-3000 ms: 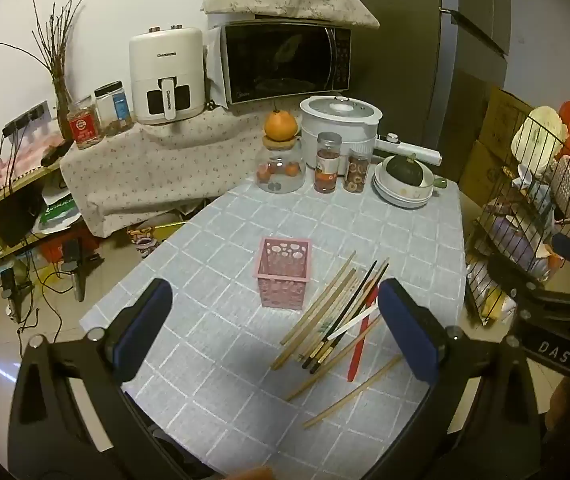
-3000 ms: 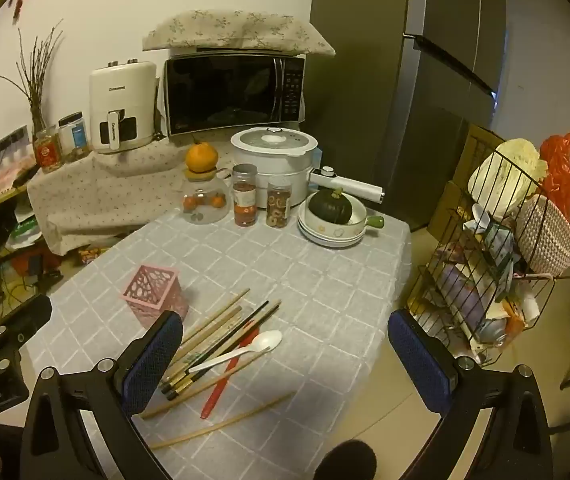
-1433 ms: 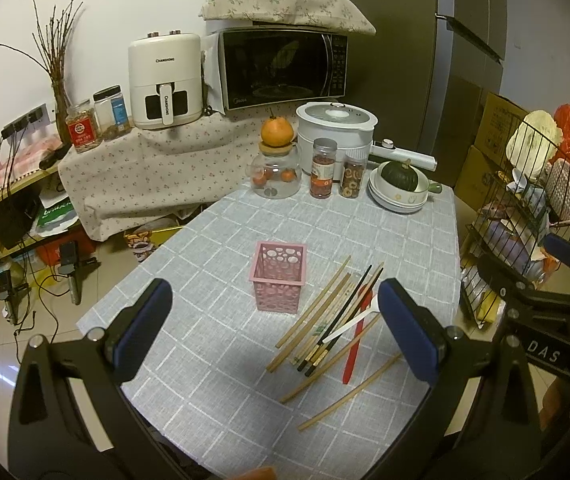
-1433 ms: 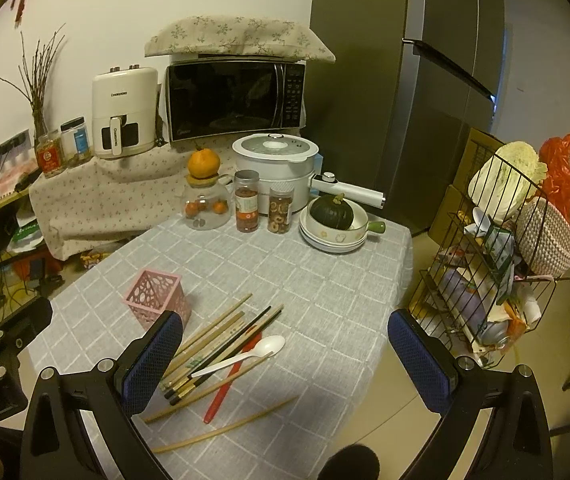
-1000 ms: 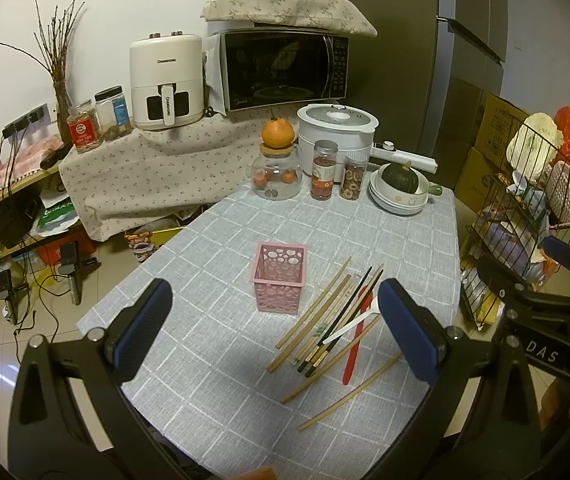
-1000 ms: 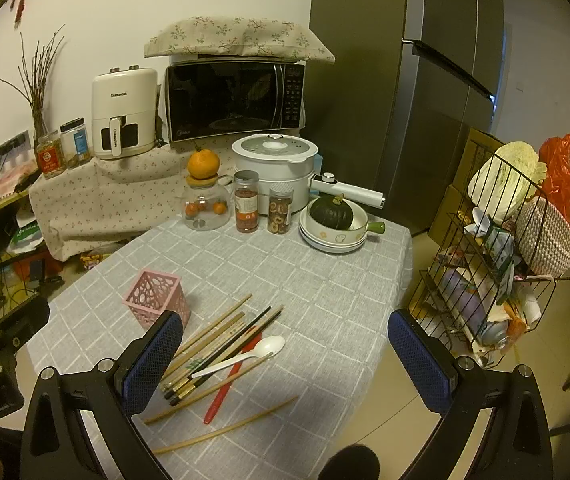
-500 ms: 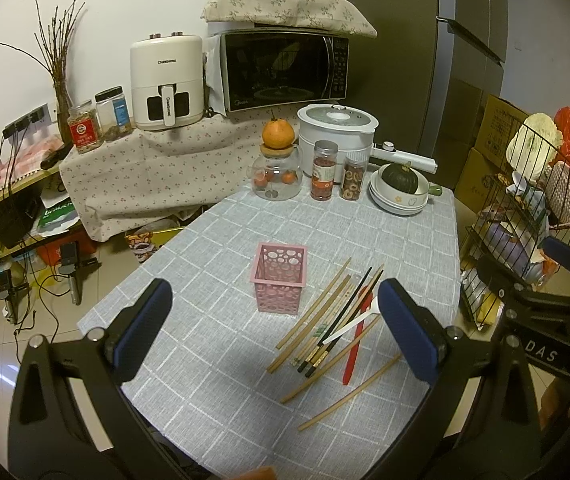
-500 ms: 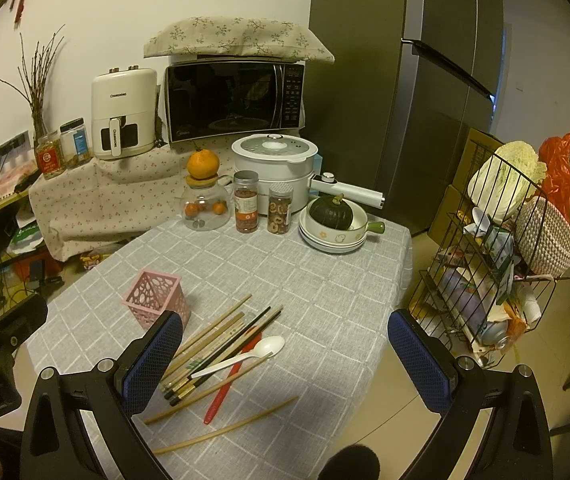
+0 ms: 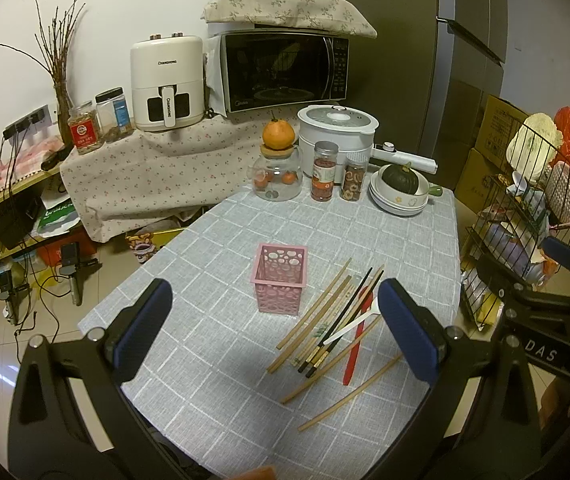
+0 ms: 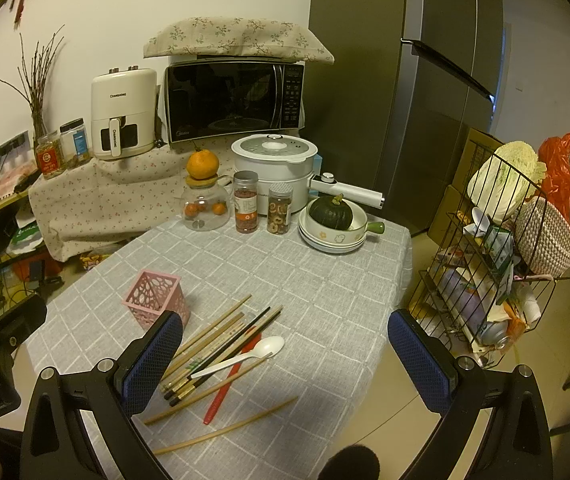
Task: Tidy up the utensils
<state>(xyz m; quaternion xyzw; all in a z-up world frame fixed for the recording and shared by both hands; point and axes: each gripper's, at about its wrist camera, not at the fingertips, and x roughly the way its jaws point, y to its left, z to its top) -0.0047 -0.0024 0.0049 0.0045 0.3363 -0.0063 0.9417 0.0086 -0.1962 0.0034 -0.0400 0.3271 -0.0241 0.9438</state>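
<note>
Two grippers above table, left gripper (image 9: 273, 320) and right gripper (image 10: 285, 352) level, fingers spread wide, holding nothing

1. You have bare surface (image 9: 221, 364) in front of the pink holder (image 9: 280, 283) and to its left; nothing stands there.
2. To the holder's right, the chopsticks (image 9: 327, 316), white spoon (image 10: 241, 357) and red stick (image 9: 355, 350) lie in a loose overlapping pile, close beside it.
3. The middle of the surface beyond the holder is open up to the back row: glass jar (image 9: 277, 178), two spice jars (image 9: 323, 176), stacked bowls (image 9: 399, 196).
4. Off the right edge, the wire rack (image 10: 497, 256) stands near, narrowing your side passage.
5. Both your tools hang spread wide, above the near edge.
</note>
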